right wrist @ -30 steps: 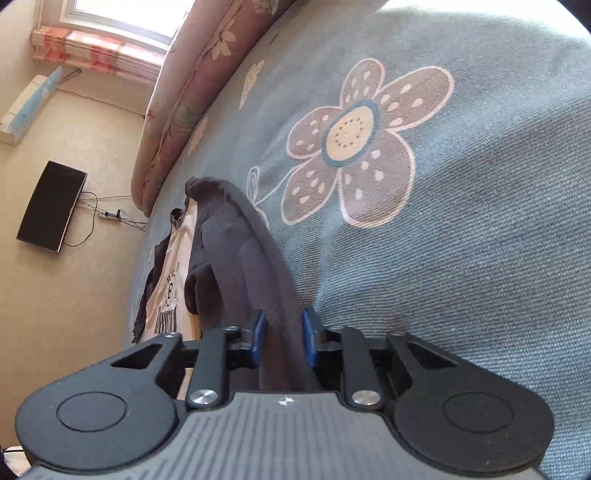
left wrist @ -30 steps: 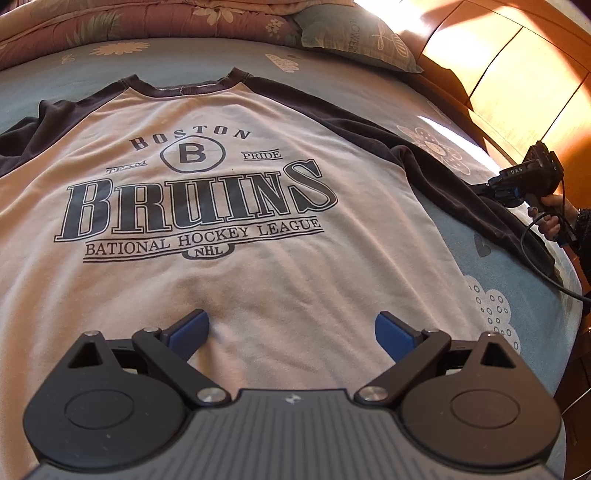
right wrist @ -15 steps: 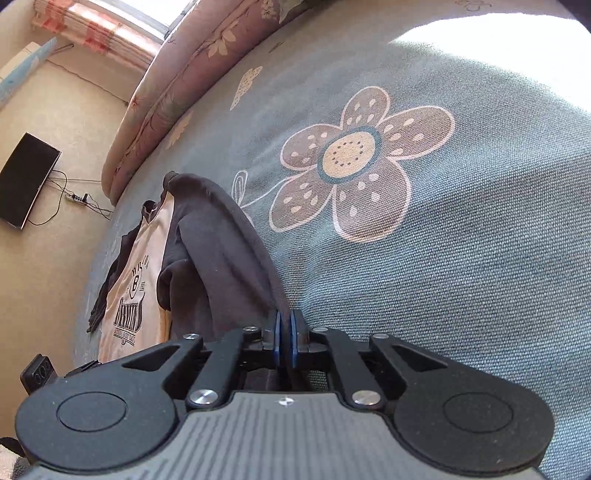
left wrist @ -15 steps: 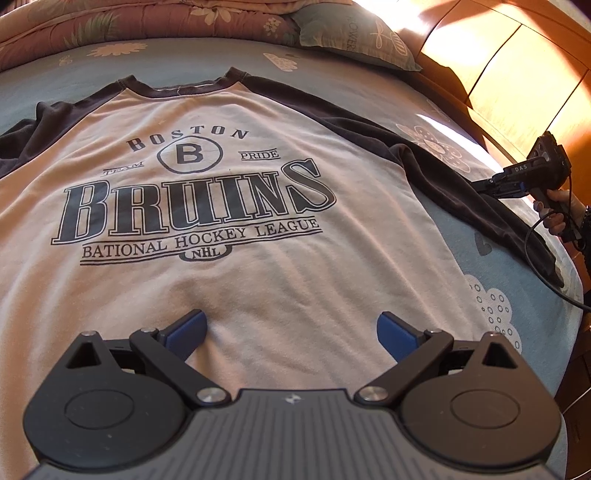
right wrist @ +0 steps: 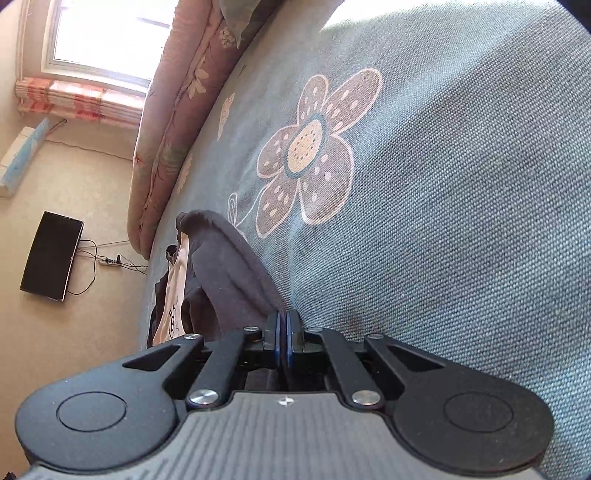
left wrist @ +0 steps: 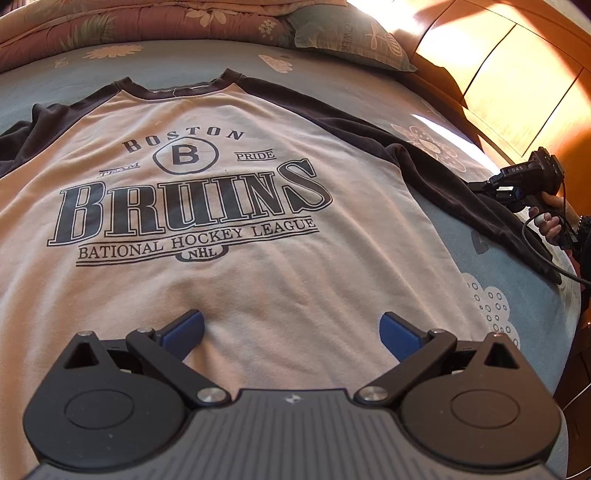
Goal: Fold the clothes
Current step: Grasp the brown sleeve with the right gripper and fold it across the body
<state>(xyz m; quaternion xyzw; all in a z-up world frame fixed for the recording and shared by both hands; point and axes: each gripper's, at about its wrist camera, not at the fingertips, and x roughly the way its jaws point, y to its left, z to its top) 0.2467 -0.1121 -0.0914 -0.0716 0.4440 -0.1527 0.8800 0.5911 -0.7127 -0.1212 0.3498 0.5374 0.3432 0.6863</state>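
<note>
Here's the bed (left wrist: 461,254), a blue-grey cover printed with flowers, a rolled pink quilt (left wrist: 110,26) and a pillow (left wrist: 351,37) along its far edge, and a sunlit wooden headboard (left wrist: 517,85) at the right. From the right wrist view there's a beige floor (right wrist: 74,177), a window (right wrist: 110,33) and a black flat panel (right wrist: 51,254) lying with cables beside it. The shirt (left wrist: 221,229) lies flat, front up, across the middle of the bed, cream body with dark sleeves. The left gripper (left wrist: 291,332) hangs over the shirt's lower hem, fingers spread wide, nothing between them. Over at the bed's right edge, the right gripper (right wrist: 283,339) has its fingers pressed together on the end of the dark right sleeve (right wrist: 229,273), a hand (left wrist: 554,218) on its handle.
</note>
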